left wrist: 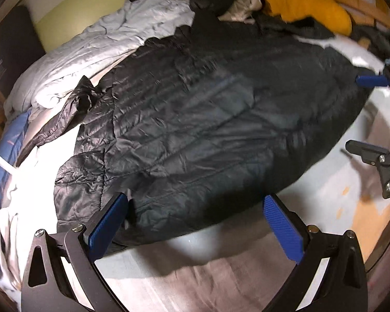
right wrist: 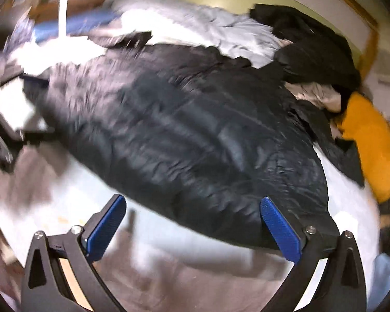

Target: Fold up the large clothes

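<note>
Left wrist view: black puffer jacket (left wrist: 208, 119), centre frame, spread flat on the bed (left wrist: 351, 182), likely for folding. Left claw (left wrist: 195, 223) wide open, empty, at its near hem. Right claw (right wrist: 193, 226) likewise open, empty.

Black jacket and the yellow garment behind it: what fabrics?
Black puffer jacket: looks like thin glossy nylon or polyester shell, quilted in horizontal seams, with fine crinkles and sheen; it looks padded, though the filling is not visible. Yellow garment: matte, soft-looking, probably fleece or knit; too blurred to say which.
</note>
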`<state>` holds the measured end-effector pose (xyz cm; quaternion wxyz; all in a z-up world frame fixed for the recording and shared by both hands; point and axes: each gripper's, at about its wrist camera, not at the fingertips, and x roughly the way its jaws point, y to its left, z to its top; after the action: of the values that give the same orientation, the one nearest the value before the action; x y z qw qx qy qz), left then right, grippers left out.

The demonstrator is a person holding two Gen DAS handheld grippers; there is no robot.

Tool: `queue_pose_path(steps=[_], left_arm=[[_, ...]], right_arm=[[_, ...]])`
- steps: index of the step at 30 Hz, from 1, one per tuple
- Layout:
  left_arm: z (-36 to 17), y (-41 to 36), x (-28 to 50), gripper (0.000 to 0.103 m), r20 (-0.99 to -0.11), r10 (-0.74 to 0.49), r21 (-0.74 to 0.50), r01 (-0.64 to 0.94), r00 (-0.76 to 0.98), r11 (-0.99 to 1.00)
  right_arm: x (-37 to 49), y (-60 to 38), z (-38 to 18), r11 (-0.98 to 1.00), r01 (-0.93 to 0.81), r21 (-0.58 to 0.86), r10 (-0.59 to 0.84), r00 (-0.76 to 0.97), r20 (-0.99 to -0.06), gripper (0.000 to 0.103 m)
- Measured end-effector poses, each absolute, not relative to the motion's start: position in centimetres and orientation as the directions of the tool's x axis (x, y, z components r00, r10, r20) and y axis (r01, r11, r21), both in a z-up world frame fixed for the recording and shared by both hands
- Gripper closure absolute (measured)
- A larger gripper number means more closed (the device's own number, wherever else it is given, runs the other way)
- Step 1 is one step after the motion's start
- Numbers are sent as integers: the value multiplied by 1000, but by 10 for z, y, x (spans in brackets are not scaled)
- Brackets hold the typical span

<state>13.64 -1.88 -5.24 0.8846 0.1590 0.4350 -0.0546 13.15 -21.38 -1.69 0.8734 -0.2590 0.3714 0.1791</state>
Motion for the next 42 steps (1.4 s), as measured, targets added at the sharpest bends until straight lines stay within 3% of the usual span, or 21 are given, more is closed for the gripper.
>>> queue_pose_path(steps=[4, 9, 14, 18, 23, 24, 25, 26, 27, 28, 29, 32, 35, 42], left_arm=[[-66, -26, 136, 0, -781, 101, 303, 233, 616, 924], [-71, -21, 140, 0, -778, 113, 300, 207, 618, 931], [-60, 2, 147, 0, -708, 245, 372, 55, 662, 927], [-45, 28, 148, 0, -706, 212, 275, -14, 675, 961], [-35, 27, 141, 0, -670, 215, 286, -20, 711, 958], [-35, 25, 142, 2, -672, 208, 286, -10, 710, 958], [-35, 23, 142, 12, -679, 193, 279, 6, 708, 960], [-37, 22, 143, 31, -695, 168, 266, 33, 699, 964], [-38, 21, 144, 42, -709, 156, 259, 47, 688, 965], [-42, 20, 145, 64, -725, 155, 257, 55, 671, 965], [-45, 20, 147, 72, -741, 144, 247, 66, 656, 967], [-45, 20, 145, 78, -750, 133, 240, 79, 648, 968], [-40, 18, 134, 79, -750, 152, 258, 74, 644, 963], [-43, 25, 75, 79, -809, 74, 165, 105, 583, 981]], right_arm=[[133, -209, -33, 769, -464, -441, 6, 695, -719, 0], [149, -226, -32, 793, -349, -500, -100, 735, -670, 0], [162, -248, -20, 844, -240, -480, -152, 751, -643, 0], [166, -261, -3, 879, -180, -441, -144, 782, -607, 0], [163, -272, 15, 910, -156, -385, -112, 801, -588, 2], [162, -273, 13, 912, -158, -379, -109, 797, -594, 6], [162, -272, 12, 912, -166, -376, -104, 791, -603, 23], [163, -271, 9, 910, -180, -374, -98, 782, -615, 43], [164, -270, 6, 907, -199, -370, -89, 770, -632, 53], [165, -268, 2, 905, -220, -363, -77, 757, -649, 69], [165, -266, 0, 905, -221, -365, -80, 752, -655, 75], [160, -262, -2, 899, -237, -370, -68, 756, -651, 86], [152, -262, 1, 902, -241, -357, -61, 749, -660, 88], [99, -276, 10, 920, -275, -278, 0, 711, -703, 88]])
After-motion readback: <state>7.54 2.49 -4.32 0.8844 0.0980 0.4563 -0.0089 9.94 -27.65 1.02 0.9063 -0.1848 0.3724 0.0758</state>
